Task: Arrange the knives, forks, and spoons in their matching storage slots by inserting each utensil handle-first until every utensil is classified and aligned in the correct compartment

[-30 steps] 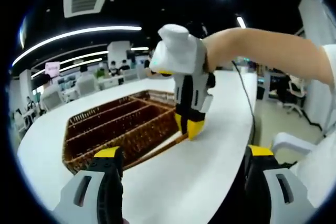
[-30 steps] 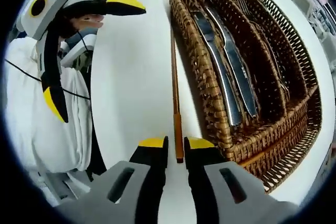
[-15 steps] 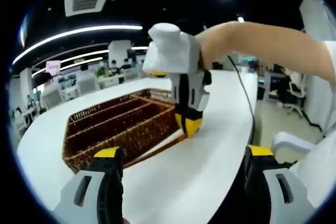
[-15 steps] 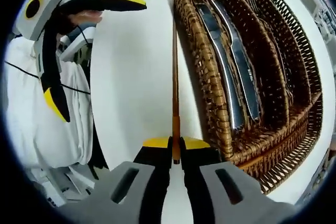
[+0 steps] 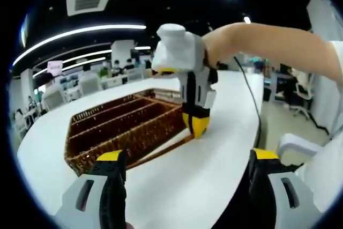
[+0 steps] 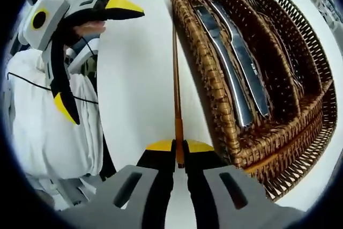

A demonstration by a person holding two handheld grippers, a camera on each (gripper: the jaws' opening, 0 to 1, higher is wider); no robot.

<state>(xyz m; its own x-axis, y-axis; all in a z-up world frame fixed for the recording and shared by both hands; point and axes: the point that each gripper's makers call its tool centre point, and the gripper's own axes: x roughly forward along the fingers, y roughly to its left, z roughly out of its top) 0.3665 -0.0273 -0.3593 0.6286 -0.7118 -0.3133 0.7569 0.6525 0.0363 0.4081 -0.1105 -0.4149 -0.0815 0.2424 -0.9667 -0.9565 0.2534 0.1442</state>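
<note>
A brown wicker cutlery basket point(image 6: 213, 87) with long compartments lies on the white table point(image 6: 134, 79). Two steel knives point(image 6: 228, 73) lie side by side in its nearest slot, and forks point(image 6: 270, 36) show dimly in a slot further in. A thin wooden stick point(image 6: 174, 73) runs along the basket's outer wall, and my right gripper point(image 6: 178, 147) is shut on its near end. The same right gripper point(image 5: 196, 126) points down at the stick point(image 5: 161, 154) beside the basket point(image 5: 120, 127). My left gripper point(image 5: 186, 155) hovers open over the table, nothing between its fingers.
The left gripper point(image 6: 107, 66) hangs open at the table's edge, held by a hand, with white clothing point(image 6: 48, 132) behind it. A cable point(image 5: 249, 95) trails over the table. An office with desks and people lies beyond the far edge.
The right gripper's jaws have closed onto the near end of the wooden stick, which lay between open jaws a second ago. The left gripper has hardly moved.
</note>
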